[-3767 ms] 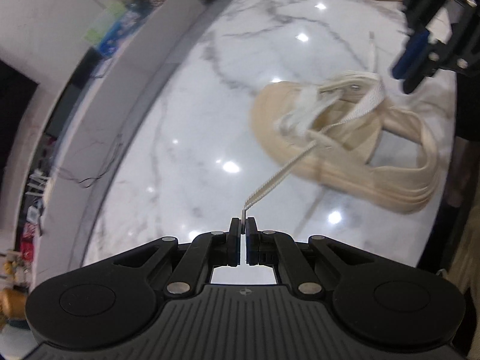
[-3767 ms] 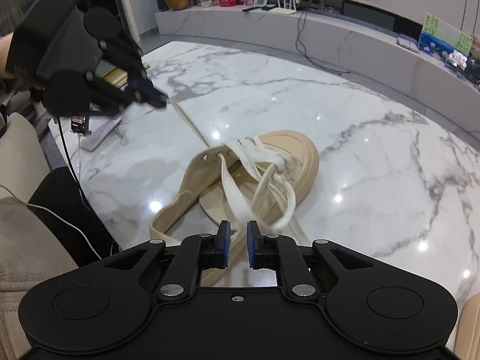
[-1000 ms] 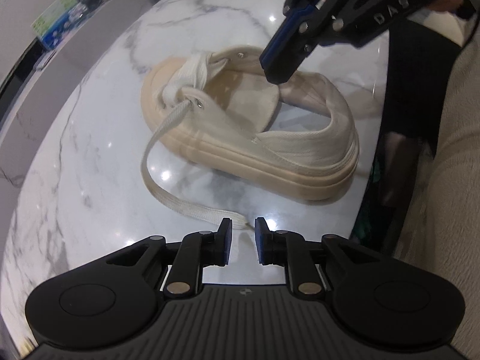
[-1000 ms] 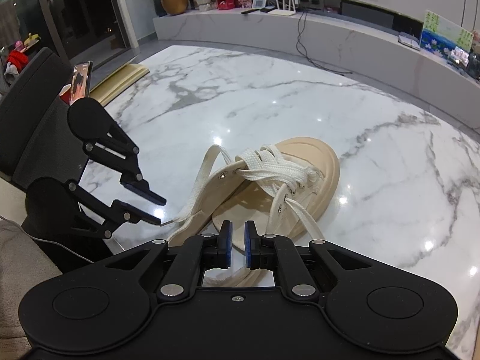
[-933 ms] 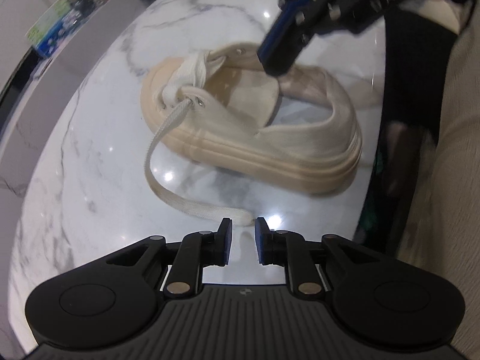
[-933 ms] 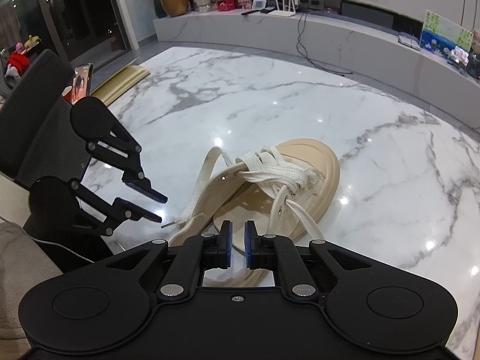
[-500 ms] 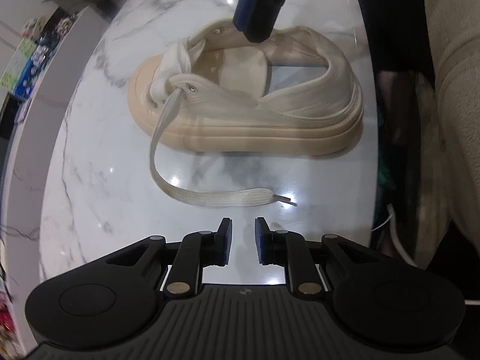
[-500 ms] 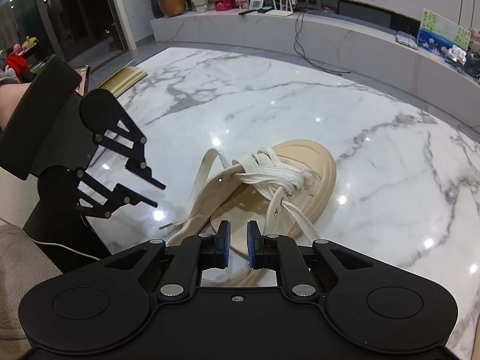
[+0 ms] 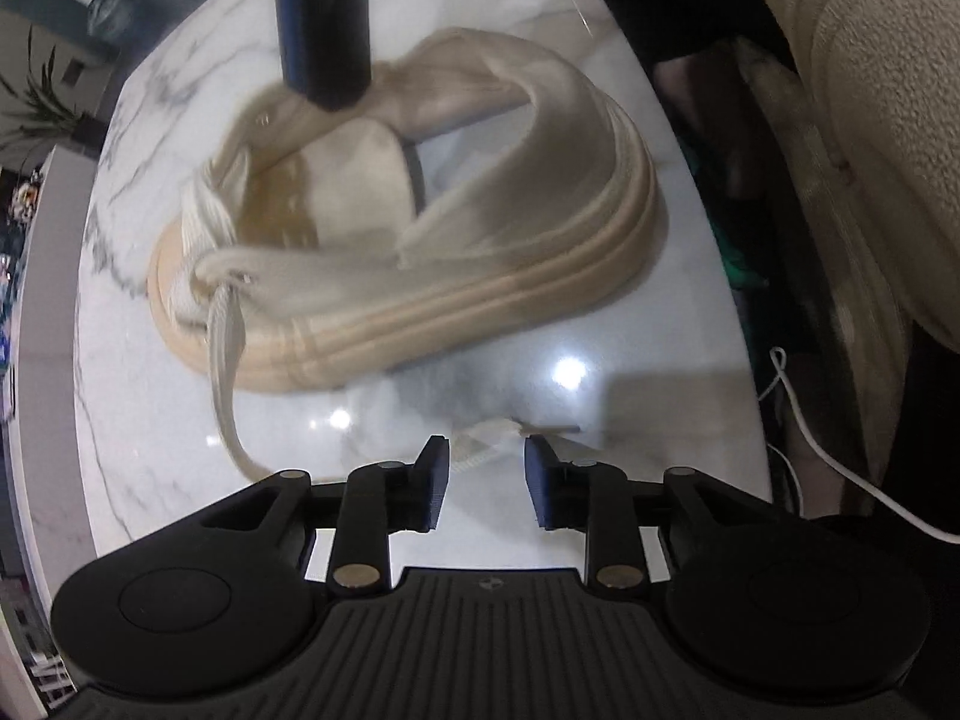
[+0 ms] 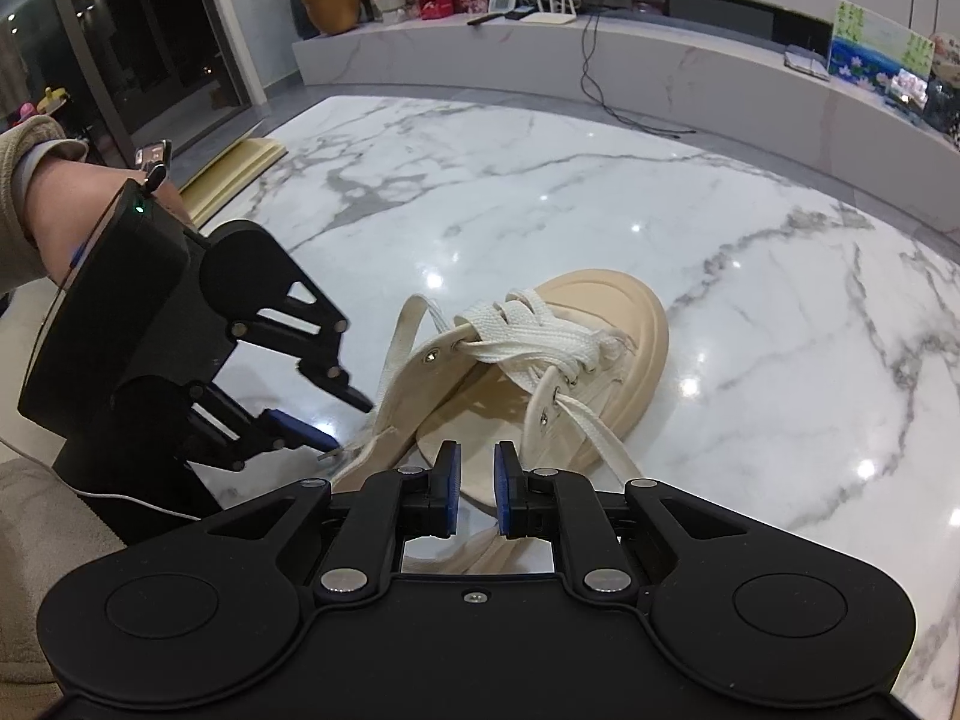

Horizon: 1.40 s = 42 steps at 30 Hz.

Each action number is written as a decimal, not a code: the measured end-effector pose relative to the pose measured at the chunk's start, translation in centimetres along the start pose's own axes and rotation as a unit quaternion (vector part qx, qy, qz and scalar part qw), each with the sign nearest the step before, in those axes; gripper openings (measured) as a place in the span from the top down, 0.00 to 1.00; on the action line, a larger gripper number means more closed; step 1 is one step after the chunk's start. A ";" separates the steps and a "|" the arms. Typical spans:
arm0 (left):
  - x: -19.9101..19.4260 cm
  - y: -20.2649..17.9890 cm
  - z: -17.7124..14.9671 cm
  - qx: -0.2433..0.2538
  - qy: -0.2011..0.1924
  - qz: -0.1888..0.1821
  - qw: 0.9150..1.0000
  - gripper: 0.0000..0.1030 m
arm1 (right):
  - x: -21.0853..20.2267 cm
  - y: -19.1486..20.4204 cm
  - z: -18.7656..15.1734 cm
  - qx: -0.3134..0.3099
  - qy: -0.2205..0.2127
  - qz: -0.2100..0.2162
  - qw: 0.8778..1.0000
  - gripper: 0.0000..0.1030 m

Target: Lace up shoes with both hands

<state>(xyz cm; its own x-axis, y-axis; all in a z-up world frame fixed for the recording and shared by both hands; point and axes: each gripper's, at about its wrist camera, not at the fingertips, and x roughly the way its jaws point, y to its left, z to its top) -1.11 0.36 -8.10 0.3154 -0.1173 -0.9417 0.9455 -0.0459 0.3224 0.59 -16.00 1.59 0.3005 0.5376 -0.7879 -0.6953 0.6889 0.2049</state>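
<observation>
Shoe [image 10: 576, 372], a cream platform sneaker, lies on the white marble counter [image 10: 780, 276], toe pointing away in the right wrist view, its heel hidden behind the right gripper's body. At far left in that view a hand [image 10: 66, 222] in a beige sleeve carries the left gripper [image 10: 342, 420], which reaches in low beside the shoe's side. Its jaws have just been opening and stand apart, with the loose lace end [image 9: 480, 441] lying on the counter between them; the pads do not press on it. In the left wrist view that lace [image 9: 225, 360] runs down from an eyelet near the toe, curves across the counter and vanishes behind the gripper's left finger, so the middle of its run is cut off. That view is smeared by motion, and the eyelets and crossings there are hard to make out. Toward the right, the right gripper [image 10: 475, 489] hovers over the shoe's opening with its jaws nearly together, a narrow gap between the blue pads and, as far as can be seen, nothing in it. A second lace strand [image 10: 606, 444] trails off the shoe's right side and passes out of sight behind that gripper.
</observation>
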 end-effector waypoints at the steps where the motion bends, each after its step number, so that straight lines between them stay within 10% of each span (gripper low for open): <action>1: 0.1 0.2 0.1 0.000 -0.001 -0.002 1.000 0.74 | 0.1 0.0 0.0 -0.001 0.001 0.001 1.000 0.89; 28: 1.9 4.6 -0.7 -0.217 -0.030 -0.079 0.972 0.89 | 0.0 -0.5 0.1 0.010 0.002 0.012 1.000 0.84; 37: 1.6 3.5 -1.2 -0.322 -0.027 -0.032 0.946 0.96 | -1.3 -0.5 0.2 0.018 -0.021 -0.006 1.000 0.84; 42: -1.0 3.4 -2.3 -0.397 -0.059 -0.007 0.916 0.96 | -1.3 -0.3 0.2 0.012 -0.025 -0.025 0.999 0.84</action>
<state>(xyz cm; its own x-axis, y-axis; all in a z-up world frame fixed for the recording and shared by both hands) 1.96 2.64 -6.28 0.3369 -0.2310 -0.9128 0.7248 0.6824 0.0948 0.52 -16.85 2.67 0.3676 0.5247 -0.7678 -0.6625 0.7272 0.1799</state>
